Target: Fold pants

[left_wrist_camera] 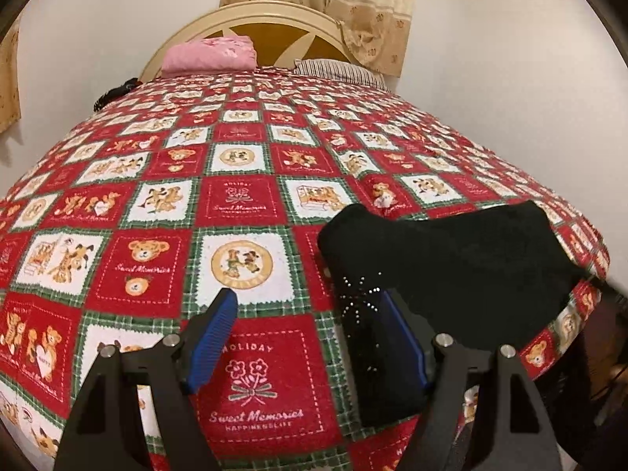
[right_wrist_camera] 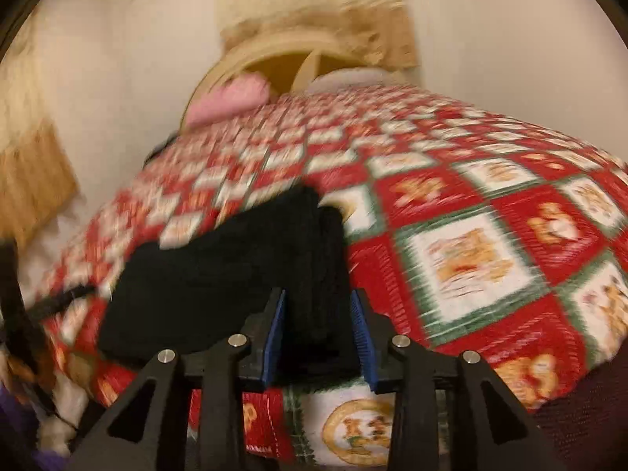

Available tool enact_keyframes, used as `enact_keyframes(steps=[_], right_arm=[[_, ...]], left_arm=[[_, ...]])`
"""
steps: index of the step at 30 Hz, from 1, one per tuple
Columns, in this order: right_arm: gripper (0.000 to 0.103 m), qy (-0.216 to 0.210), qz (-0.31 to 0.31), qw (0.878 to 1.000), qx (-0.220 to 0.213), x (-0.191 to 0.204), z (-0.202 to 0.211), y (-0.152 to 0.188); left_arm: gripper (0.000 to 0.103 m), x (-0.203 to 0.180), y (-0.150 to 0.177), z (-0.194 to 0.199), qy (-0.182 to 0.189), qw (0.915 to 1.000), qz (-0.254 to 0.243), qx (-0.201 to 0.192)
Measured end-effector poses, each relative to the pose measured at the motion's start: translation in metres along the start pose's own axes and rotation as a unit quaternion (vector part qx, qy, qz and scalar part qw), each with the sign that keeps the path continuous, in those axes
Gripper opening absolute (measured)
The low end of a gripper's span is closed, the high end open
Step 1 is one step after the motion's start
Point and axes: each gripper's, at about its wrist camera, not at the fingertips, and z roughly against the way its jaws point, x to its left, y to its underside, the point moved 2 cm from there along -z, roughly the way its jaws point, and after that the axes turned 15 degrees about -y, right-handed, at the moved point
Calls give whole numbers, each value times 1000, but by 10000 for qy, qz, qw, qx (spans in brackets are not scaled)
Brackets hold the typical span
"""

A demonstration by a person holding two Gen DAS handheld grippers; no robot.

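Black linkage arms frame the left claw (left_wrist_camera: 310,329), its blue ribbed pads spread wide over the red, white and green teddy-bear patchwork bedspread (left_wrist_camera: 251,165), gripping nothing; its right finger lies against the edge of the folded black pants (left_wrist_camera: 451,263). Those pants sit near the bed's near edge. Seen blurred from the right wrist, the right claw (right_wrist_camera: 318,337) stands partly apart, straddling the pants' edge, pads not visibly pressing. Farther off lie a folded pink cloth (left_wrist_camera: 210,55), a striped pillow (left_wrist_camera: 337,70) and a cream arched headboard (left_wrist_camera: 251,19).

Warm, even indoor light with soft shadows. The left wrist view is sharp; the right wrist view is smeared by motion blur. Both curve strongly, with dark vignetted corners.
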Motion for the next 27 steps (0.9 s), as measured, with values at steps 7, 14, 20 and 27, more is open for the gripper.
enact_keyframes(steps=[7, 14, 20, 27], right_arm=[[35, -147, 989, 9940, -453, 51, -3, -28], [36, 22, 880, 9960, 165, 43, -89, -41], [36, -242, 56, 9996, 142, 4, -105, -33], [37, -275, 384, 9989, -34, 27, -78, -39]], left_arm=[[77, -31, -24, 3, -63, 9988, -293, -387], [78, -53, -26, -49, -634, 9968, -347, 330], [98, -42, -12, -61, -686, 9964, -12, 491], [98, -45, -12, -57, -740, 9962, -96, 458]])
